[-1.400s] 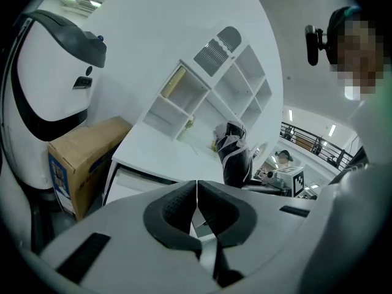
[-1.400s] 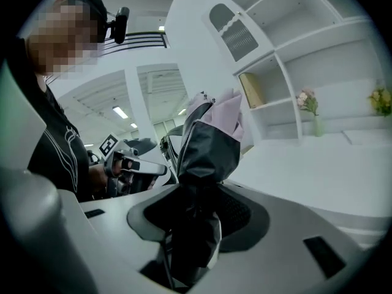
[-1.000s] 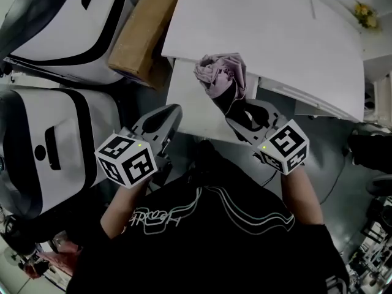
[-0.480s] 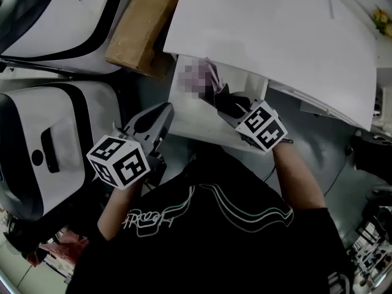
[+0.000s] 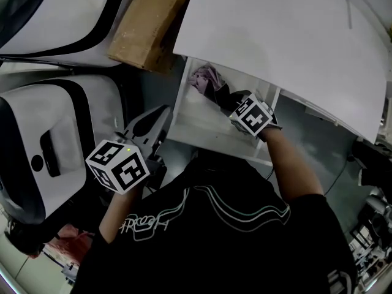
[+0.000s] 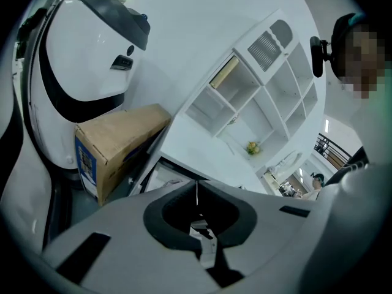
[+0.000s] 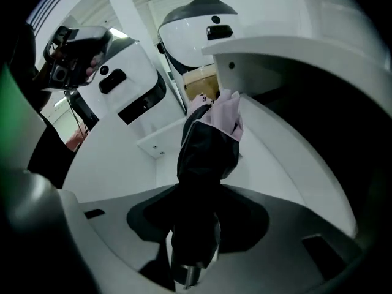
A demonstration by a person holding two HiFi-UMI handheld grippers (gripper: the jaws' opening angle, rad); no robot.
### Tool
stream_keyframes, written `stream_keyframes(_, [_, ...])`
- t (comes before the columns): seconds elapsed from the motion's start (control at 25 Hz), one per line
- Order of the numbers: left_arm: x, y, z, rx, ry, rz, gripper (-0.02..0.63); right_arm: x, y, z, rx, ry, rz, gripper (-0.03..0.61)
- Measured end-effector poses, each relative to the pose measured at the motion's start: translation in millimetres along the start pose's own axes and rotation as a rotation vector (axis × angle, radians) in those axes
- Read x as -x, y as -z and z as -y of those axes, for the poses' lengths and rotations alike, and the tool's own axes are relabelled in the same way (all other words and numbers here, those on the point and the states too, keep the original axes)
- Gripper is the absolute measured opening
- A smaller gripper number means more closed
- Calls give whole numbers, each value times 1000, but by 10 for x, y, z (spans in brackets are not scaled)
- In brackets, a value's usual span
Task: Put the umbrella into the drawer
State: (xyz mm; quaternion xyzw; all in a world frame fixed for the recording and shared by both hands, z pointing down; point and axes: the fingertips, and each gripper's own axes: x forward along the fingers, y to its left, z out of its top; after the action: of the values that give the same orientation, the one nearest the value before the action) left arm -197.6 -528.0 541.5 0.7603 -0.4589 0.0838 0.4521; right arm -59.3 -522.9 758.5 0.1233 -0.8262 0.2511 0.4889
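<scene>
Far left: two white-and-black machine housings (image 5: 55,133). The cardboard box (image 5: 150,23) lies farther off, just beside the table's left edge. Left claw (image 5: 160,116) has its jaws together with nothing in them and hangs just outside the open drawer's (image 5: 199,116) left wall. The drawer sticks out nearward from under the white table (image 5: 275,35); the tabletop overhangs its far part, and the near part is open from above. Umbrella (image 5: 207,78) is folded, within the drawer outline, long axis slanting near-right to far-left. Its pink canopy end is at the far-left corner under the table edge; the black-sleeved handle end is clamped in the right claw (image 5: 233,103). Contact with the drawer floor: can't tell. Drawer floor left of it is bare.
</scene>
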Motion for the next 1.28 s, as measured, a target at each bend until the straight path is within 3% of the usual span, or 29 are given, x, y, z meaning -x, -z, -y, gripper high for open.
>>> stream_keyframes(0.44, [-121, -31, -220, 21, 10, -5, 23, -512, 214, 189, 99, 83, -113, 192])
stream_keyframes(0.76, [-92, -61, -258, 38, 17, 8, 23, -581, 231, 216, 32, 81, -132, 235])
stream_keyframes(0.92, [4, 0, -196, 24, 33, 13, 23, -469, 270, 231, 0, 136, -159, 249])
stream_keyframes(1.16, [184, 66, -25, 1, 90, 47, 23, 131, 191, 149, -47, 201, -62, 256])
stream_keyframes(1.28, [341, 131, 159, -20, 126, 57, 23, 621, -5, -47, -139, 214, 88, 255])
